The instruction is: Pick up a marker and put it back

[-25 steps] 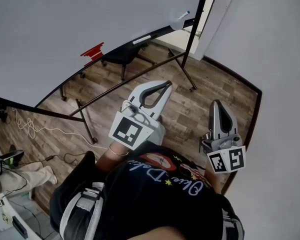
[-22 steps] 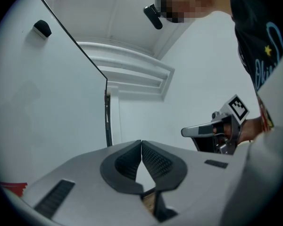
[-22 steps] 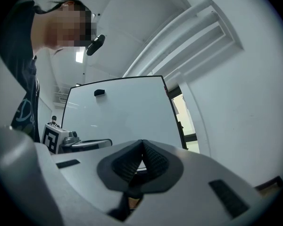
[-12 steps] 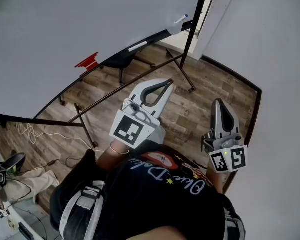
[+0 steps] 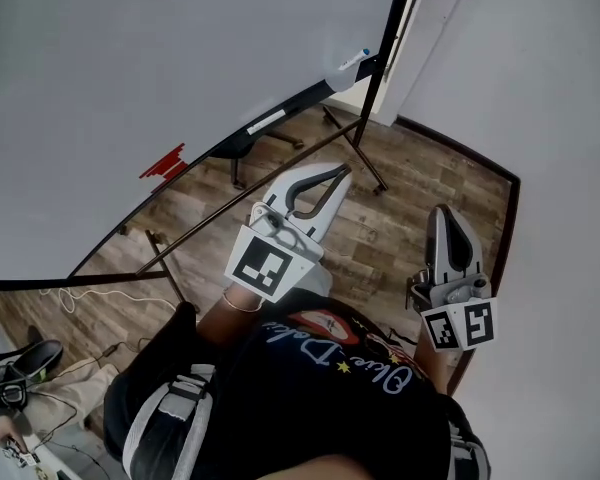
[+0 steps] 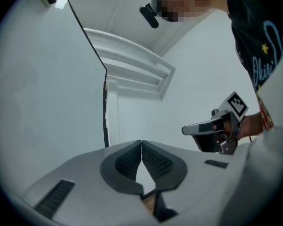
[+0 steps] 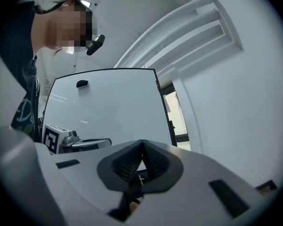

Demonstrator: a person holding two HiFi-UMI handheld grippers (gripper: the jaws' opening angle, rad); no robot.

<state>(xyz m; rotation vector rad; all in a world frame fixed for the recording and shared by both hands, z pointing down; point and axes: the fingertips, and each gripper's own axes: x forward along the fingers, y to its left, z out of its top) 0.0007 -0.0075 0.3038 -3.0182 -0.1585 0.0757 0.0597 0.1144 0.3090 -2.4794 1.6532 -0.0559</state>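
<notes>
A white marker with a blue cap [image 5: 355, 58] lies at the right end of the whiteboard's tray [image 5: 280, 111], far ahead of both grippers. Another white, stick-like item [image 5: 267, 121] rests further left on that tray. My left gripper [image 5: 338, 170] is held in front of the person's chest over the wood floor, pads touching and nothing between them [image 6: 141, 142]. My right gripper [image 5: 441, 210] hangs to the right near the wall, also shut and empty [image 7: 142, 141]. Neither gripper touches the board or the marker.
The large whiteboard [image 5: 150, 58] stands on a black frame with legs [image 5: 365, 153]. A red item [image 5: 165, 161] sits on the tray's left part and a small black piece [image 7: 82, 84] on the board face. Cables [image 5: 100, 298] lie on the floor at left; a white wall [image 5: 550, 118] is at right.
The head view has shifted, so the tray, marker and red item sit lower in the picture. Both grippers stay shut and nearly where they were.
</notes>
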